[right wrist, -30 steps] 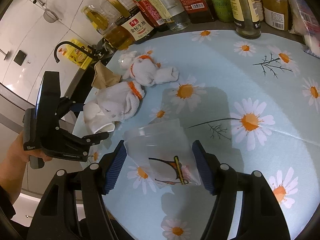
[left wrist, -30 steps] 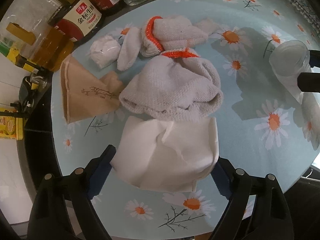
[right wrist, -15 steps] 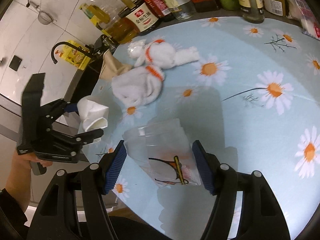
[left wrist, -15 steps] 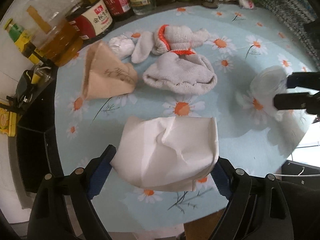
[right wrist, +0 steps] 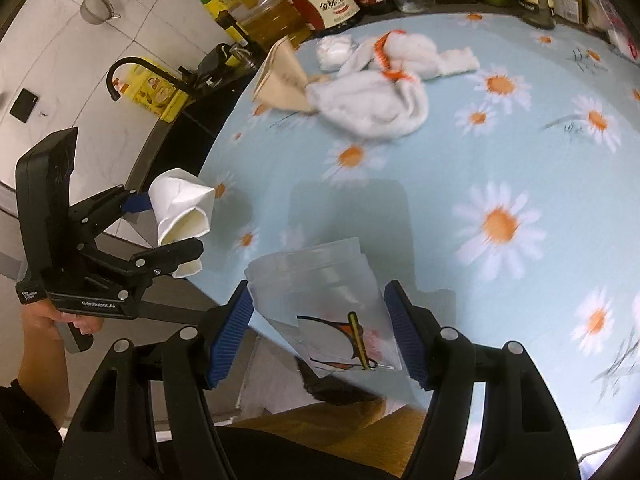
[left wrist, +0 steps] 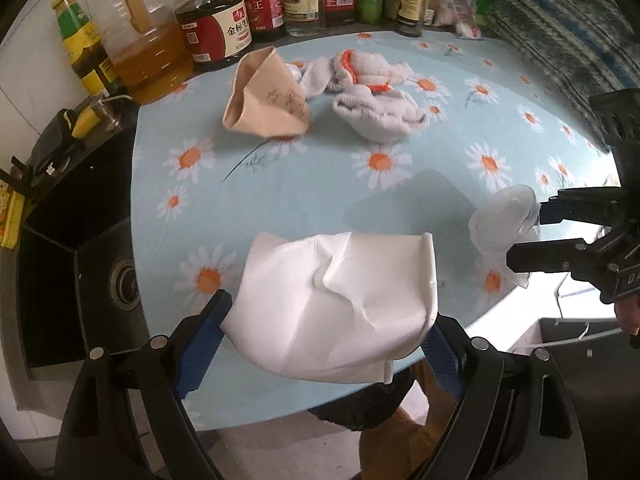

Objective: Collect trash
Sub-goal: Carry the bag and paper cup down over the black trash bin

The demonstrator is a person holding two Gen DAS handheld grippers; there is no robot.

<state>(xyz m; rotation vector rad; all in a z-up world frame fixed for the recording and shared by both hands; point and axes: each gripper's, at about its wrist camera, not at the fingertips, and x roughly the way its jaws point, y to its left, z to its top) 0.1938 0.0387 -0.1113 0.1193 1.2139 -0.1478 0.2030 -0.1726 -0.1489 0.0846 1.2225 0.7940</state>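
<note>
My left gripper (left wrist: 326, 340) is shut on a crushed white paper cup (left wrist: 336, 304), held above the near edge of the round daisy-print table (left wrist: 304, 184). The same white paper cup (right wrist: 182, 210) shows in the right wrist view in the left gripper (right wrist: 160, 226). A clear plastic cup (right wrist: 320, 296) with a printed label is clamped in my right gripper (right wrist: 318, 332), also over the table's near edge; that clear cup (left wrist: 502, 224) and the right gripper (left wrist: 524, 236) appear at the right of the left wrist view. A crumpled beige paper cup (left wrist: 266, 98) lies on the table.
Grey socks with orange trim (left wrist: 376, 92) and a small white wad (right wrist: 334, 50) lie by the beige cup. Sauce and oil bottles (left wrist: 216, 36) line the far edge. A black sink (left wrist: 80, 272) with a black faucet (right wrist: 132, 70) is at the left. A bin with a bag (left wrist: 560, 336) stands lower right.
Both grippers have pulled back from the table's middle toward its near edge, carrying their cups. The socks and beige cup now sit farther away in both views.
</note>
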